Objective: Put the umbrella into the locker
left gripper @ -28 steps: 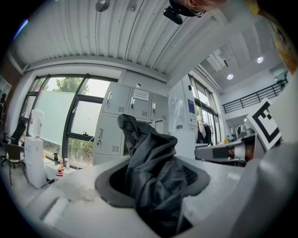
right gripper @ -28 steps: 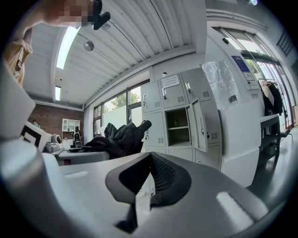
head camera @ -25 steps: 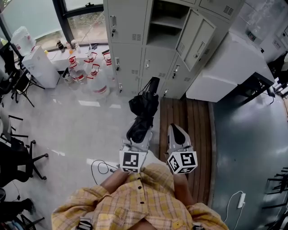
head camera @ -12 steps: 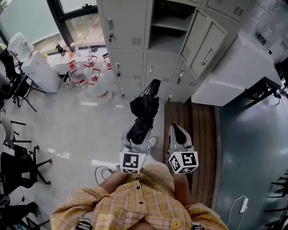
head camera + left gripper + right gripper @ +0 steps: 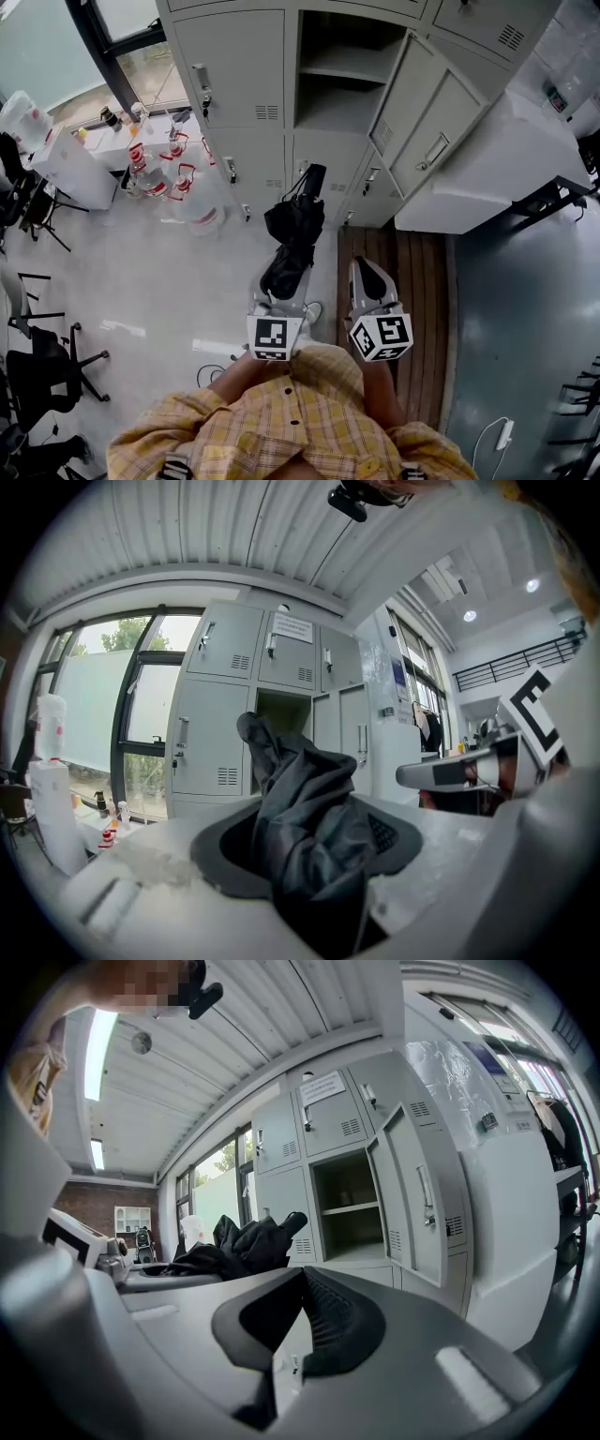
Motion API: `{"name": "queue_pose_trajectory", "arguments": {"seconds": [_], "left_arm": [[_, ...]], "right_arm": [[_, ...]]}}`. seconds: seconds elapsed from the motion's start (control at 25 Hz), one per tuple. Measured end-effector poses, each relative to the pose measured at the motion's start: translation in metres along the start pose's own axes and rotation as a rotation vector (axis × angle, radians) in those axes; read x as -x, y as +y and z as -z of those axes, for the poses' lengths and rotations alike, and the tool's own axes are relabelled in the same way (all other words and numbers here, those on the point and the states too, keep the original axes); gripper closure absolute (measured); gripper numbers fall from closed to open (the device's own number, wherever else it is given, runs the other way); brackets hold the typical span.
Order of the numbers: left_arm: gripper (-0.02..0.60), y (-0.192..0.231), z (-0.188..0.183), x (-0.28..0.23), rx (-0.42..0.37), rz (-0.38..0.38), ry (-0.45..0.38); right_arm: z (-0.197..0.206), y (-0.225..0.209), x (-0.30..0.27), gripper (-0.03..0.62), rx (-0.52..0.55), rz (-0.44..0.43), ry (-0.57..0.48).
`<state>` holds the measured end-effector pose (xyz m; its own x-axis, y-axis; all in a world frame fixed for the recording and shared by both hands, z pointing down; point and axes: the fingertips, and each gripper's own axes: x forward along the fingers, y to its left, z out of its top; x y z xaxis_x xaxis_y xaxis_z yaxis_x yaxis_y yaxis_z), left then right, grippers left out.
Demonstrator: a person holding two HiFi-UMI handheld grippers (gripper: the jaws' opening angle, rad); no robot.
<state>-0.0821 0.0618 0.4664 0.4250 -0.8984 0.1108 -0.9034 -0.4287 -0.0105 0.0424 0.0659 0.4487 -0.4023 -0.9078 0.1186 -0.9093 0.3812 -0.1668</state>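
The left gripper is clamped on the umbrella: its own view shows the jaws parted just enough to pinch the bunched black fabric near one end. The rest of the folded umbrella sticks out ahead of the jaws, roughly level and aimed at the lockers. The far end looks like the handle, though the fabric hides too much to be sure.

Just beside it, the right gripper holds nothing, its pads pressed together at the tips.

Ahead of both grippers and well apart from the umbrella's far end stands the open locker, with a shelf across its upper part and bare space below. Its door is swung out ahead of the right gripper. Beyond the left gripper, off to its outer side, water bottles are clustered on the floor by the window.

The step in hand looks like the approach: the umbrella is gripped and pointed at the opening, but not yet inside. The next move calls for closing the gap, lining the umbrella up with the lower space under the shelf and clear of the door's edge. The left jaws should part only once it rests inside.
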Motion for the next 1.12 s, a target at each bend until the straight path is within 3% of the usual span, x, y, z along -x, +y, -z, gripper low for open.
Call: {"name": "queue_pose_trajectory", "arguments": {"seconds": [0.52, 1.12], "left_arm": [[0.356, 0.024, -0.006, -0.119, -0.027, 0.010, 0.042], [0.354, 0.024, -0.013, -0.176, -0.071, 0.004, 0.058]], "right_arm": [[-0.015, -0.071, -0.101, 0.605, -0.032, -0.001, 0.009], [-0.027, -0.103, -0.143, 0.605, -0.057, -0.052, -0.010]]}}
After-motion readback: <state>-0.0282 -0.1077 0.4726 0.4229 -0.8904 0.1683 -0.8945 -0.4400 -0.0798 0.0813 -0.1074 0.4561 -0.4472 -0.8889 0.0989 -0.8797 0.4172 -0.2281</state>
